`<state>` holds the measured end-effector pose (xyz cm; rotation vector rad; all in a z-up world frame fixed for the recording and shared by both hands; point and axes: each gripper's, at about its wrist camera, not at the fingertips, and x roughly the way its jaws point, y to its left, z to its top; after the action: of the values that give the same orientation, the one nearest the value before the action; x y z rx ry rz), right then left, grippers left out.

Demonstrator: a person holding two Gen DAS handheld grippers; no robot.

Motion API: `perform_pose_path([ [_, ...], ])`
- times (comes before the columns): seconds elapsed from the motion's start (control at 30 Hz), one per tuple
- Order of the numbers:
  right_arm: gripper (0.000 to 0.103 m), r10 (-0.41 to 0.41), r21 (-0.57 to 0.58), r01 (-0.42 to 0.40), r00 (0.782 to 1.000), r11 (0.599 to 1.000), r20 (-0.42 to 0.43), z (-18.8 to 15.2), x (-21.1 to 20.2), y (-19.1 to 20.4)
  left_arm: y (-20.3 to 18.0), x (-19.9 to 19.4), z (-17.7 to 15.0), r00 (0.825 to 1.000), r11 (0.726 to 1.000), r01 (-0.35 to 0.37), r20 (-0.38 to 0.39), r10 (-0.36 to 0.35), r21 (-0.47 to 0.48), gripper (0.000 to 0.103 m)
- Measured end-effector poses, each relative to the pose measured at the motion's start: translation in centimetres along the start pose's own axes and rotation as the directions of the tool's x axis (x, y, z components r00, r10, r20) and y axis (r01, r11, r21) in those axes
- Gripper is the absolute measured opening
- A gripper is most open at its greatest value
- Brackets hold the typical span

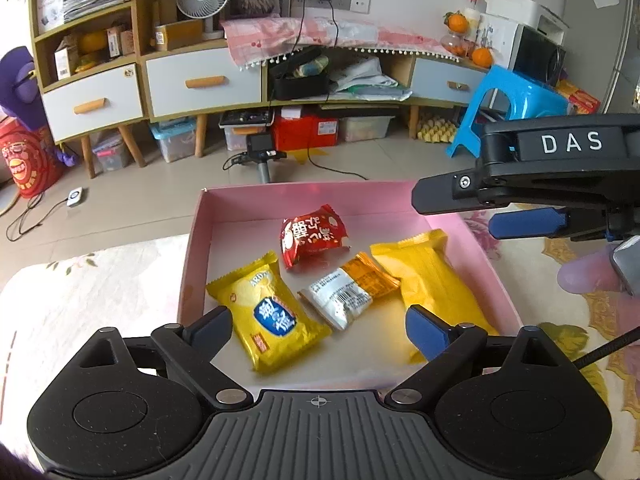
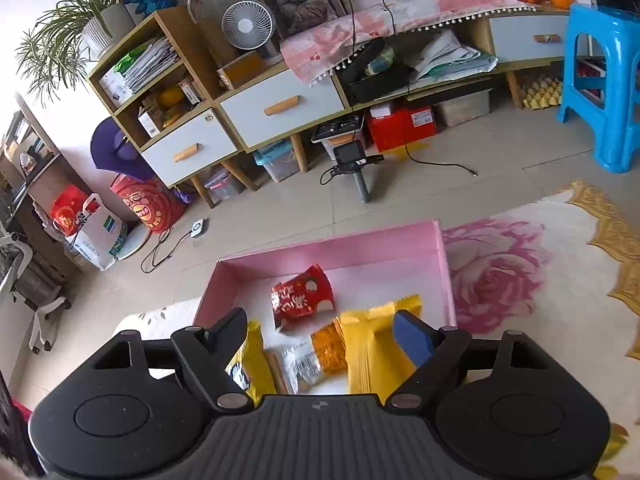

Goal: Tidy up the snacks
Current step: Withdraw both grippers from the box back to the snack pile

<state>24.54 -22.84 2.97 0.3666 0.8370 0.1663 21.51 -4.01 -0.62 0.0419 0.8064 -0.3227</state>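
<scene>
**Four snacks in the pink box, both grippers empty**

You have the pink box (image 1: 200, 240) at the far edge of the floral-covered worktop (image 1: 80, 300), and it holds four packets. The yellow packet with the blue label (image 1: 268, 316) lies near left, the red packet (image 1: 312, 236) sits farther back toward the middle, the orange-and-white packet (image 1: 348, 292) lies between them with its coded back up, and the plain yellow packet (image 1: 432, 284) rests along the right wall.

Your left gripper (image 1: 320, 328) hovers above the near rim with its fingers spread wide and nothing between them. Your right gripper (image 2: 320, 332) is likewise spread and empty, hanging over the box from the right; in the left wrist view its black arm reaches in above the right wall.

No loose snack shows on the worktop in either view, so the gathering step looks close to done, though the edges are out of sight. If tidying inside the box comes next, you would need to drop a gripper over one packet's crimped end and close gently, since these wrappers will crumple and slide.
</scene>
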Motion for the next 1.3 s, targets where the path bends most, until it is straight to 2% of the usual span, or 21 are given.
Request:
perform_pose_path([
  [0.27,0.084,-0.009,-0.033,0.01,1.0,0.999,0.012,-1.4,-3.2,0.9,-0.6,-3.5,-1.2,1.0,1.0,0.002,0.009,-0.001,0.0,0.099],
  [0.4,0.084,-0.01,-0.047,0.011,1.0,0.999,0.012,-2.7,-4.7,1.2,-0.8,-5.4,-2.0,1.0,1.0,0.003,0.009,-0.003,-0.009,0.101],
  [0.67,0.088,-0.033,-0.056,0.033,0.999,0.998,0.007,-4.8,-6.9,1.3,-0.4,-8.3,-4.4,0.999,0.999,-0.039,-0.018,0.038,-0.036,0.101],
  [0.9,0.09,-0.073,-0.107,0.073,0.997,0.992,0.006,-6.8,-8.4,2.1,0.7,-10.4,-6.7,0.994,0.994,-0.091,-0.067,0.087,-0.06,0.101],
  [1.07,0.09,-0.071,-0.135,0.069,0.997,0.988,-0.01,-8.6,-8.5,2.5,2.1,-11.3,-8.5,0.993,0.991,-0.093,-0.077,0.086,-0.096,0.101],
  [1.3,0.092,-0.139,-0.249,0.136,0.99,0.959,0.004,-10.4,-8.8,2.7,4.9,-12.5,-10.4,0.99,0.983,-0.124,-0.084,0.113,-0.135,0.101],
])
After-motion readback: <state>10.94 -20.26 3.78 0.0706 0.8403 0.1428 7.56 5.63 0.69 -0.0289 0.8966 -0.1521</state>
